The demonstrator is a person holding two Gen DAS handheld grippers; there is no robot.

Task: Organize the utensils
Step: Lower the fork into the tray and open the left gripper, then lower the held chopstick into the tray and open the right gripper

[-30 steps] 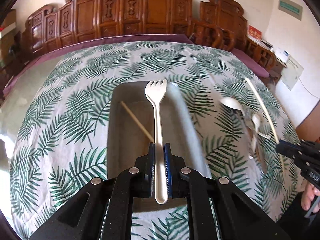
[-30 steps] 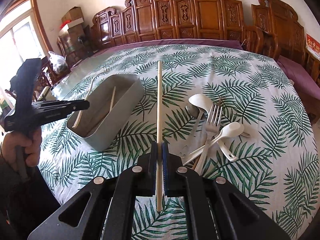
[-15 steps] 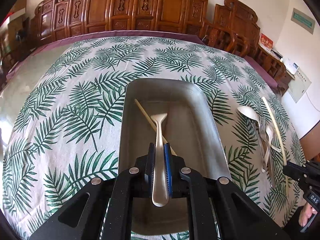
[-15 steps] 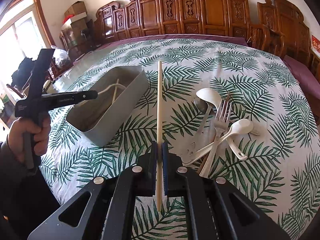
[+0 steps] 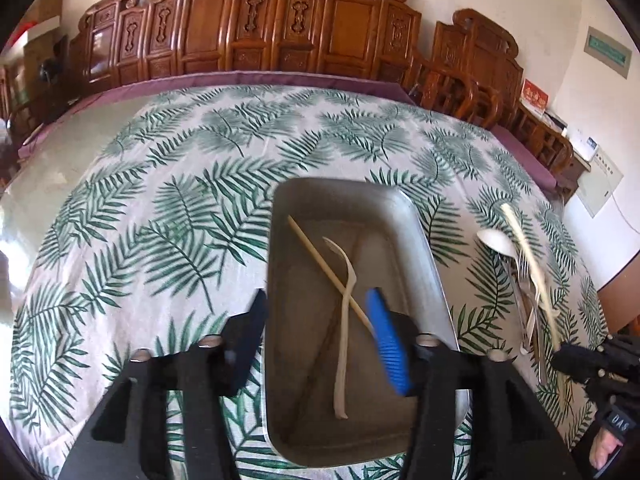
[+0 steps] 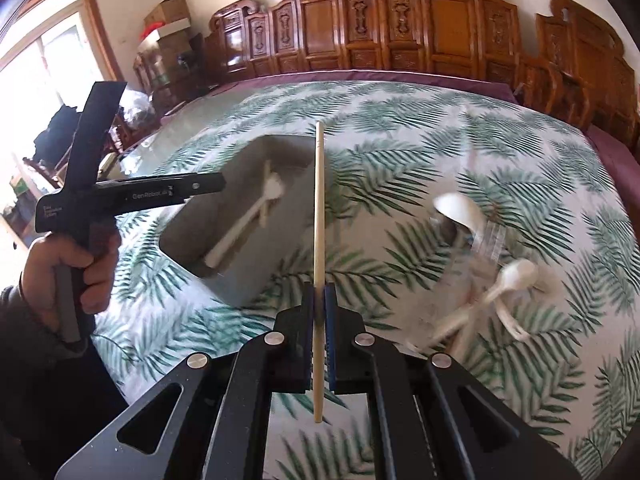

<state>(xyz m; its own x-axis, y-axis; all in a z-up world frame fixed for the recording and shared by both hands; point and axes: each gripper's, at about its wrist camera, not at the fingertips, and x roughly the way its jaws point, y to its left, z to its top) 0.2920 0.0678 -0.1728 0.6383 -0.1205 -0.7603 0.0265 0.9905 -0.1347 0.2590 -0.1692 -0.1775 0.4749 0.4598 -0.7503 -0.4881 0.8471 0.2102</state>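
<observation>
My left gripper (image 5: 317, 296) hangs over the grey tray (image 5: 420, 240), its jaws opening with nothing pressed between the pads. A white fork (image 5: 346, 320) lies on its side in the tray, crossing a wooden chopstick (image 5: 316, 256). My right gripper (image 6: 319, 292) is shut on a second chopstick (image 6: 319, 208), which points forward past the tray's near right corner (image 6: 248, 280). From the right wrist view the left gripper (image 6: 216, 188) shows side-on above the tray, with the fork (image 6: 244, 232) inside. In the left wrist view the right gripper (image 5: 580, 356) sits at the far right.
A blurred pile of utensils lies right of the tray: white spoons (image 6: 458, 206) (image 6: 516, 276) and a metal fork (image 5: 524, 276). A person's hand (image 6: 64, 264) grips the left tool. Carved wooden chairs (image 5: 280, 32) line the table's far edge. The leaf-print cloth (image 5: 140, 240) lies left of the tray.
The left gripper opened and let go of the fork, which now lies in the tray across the chopstick. The right gripper carried its chopstick left toward the tray.
</observation>
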